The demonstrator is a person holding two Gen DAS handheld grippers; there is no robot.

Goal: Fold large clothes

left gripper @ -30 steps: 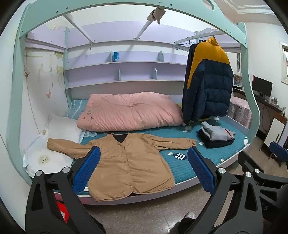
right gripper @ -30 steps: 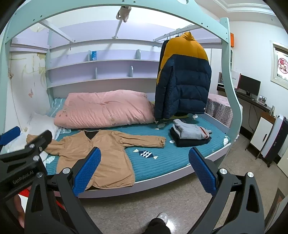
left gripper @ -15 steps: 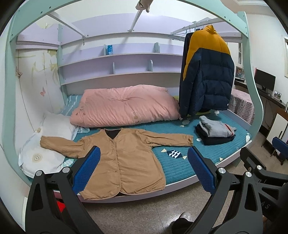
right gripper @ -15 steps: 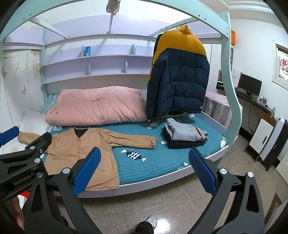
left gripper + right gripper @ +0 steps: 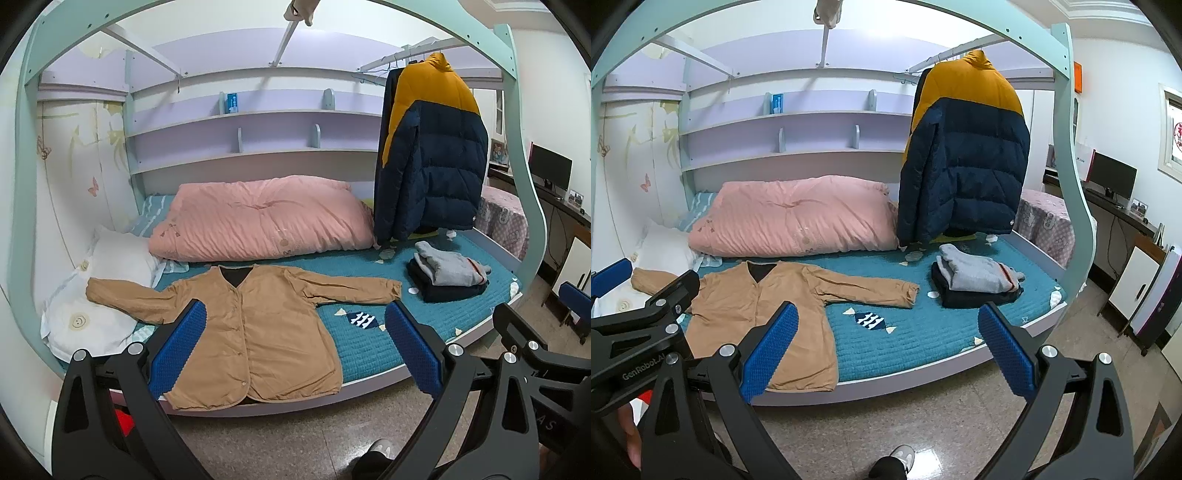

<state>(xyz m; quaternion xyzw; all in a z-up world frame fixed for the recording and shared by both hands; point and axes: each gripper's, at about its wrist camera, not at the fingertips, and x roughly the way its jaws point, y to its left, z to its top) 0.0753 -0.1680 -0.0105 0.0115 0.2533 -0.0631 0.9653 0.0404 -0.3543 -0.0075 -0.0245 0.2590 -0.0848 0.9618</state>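
A tan button-front cardigan [image 5: 255,325] lies flat on the teal bed [image 5: 369,347], sleeves spread, its hem at the near edge. The right wrist view shows the same cardigan [image 5: 753,306] at lower left. My left gripper [image 5: 291,343] is open and empty, held above the floor in front of the bed, short of the garment. My right gripper [image 5: 886,347] is likewise open and empty, facing the bed's bare middle. The left gripper's body [image 5: 639,332] shows at the left of the right wrist view.
A folded pile of grey and dark clothes [image 5: 447,273] sits at the bed's right. A pink duvet [image 5: 266,218] lies at the back, a white pillow [image 5: 92,306] at left. A navy-and-yellow puffer jacket [image 5: 432,151] hangs from a rail. Desk and monitor [image 5: 1112,181] stand right.
Both grippers have tilted up and drawn back slightly, so the bed and cardigan sit lower and more floor shows. Nothing on the bed has moved.
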